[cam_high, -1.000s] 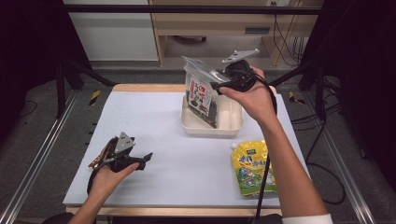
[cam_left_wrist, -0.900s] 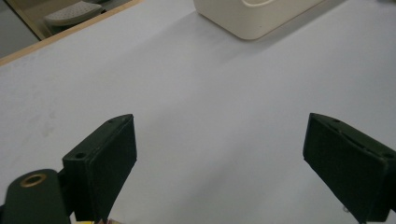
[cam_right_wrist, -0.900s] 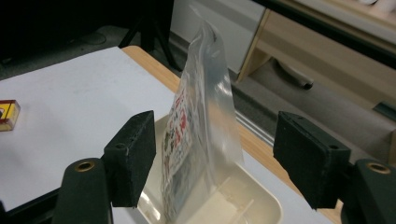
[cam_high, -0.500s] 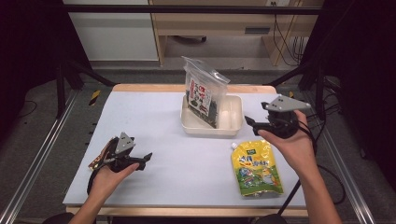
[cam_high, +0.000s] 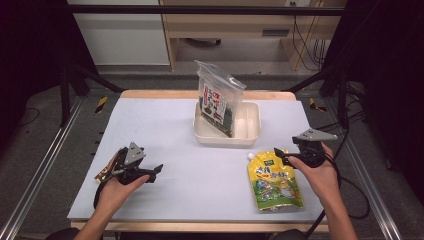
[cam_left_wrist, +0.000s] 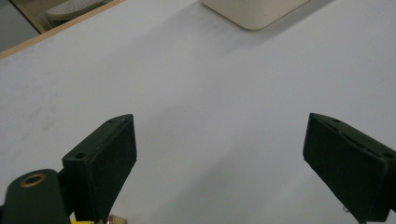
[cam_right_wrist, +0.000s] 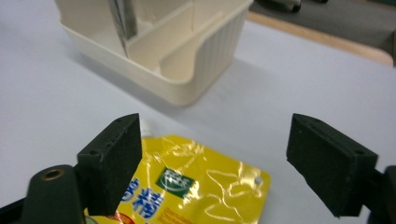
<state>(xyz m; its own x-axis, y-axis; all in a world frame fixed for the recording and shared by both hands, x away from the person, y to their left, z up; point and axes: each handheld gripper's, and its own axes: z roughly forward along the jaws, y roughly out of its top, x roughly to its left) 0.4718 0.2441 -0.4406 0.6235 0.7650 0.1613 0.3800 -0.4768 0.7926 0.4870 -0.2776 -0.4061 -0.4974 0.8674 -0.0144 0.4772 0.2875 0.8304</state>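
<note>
Yellow, flat plastic spout pouch (cam_high: 274, 180) lies near our table's front right edge, our right gripper (cam_right_wrist: 212, 163) spread, having just been opening, above its top; our left gripper (cam_left_wrist: 219, 158) gapes over bare tabletop.

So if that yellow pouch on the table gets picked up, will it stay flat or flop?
Probably flop: the yellow pouch lies limp, its skin creased. The glossy film looks slippery for the open right gripper. It seems full, so likely heavy for its size.
</note>
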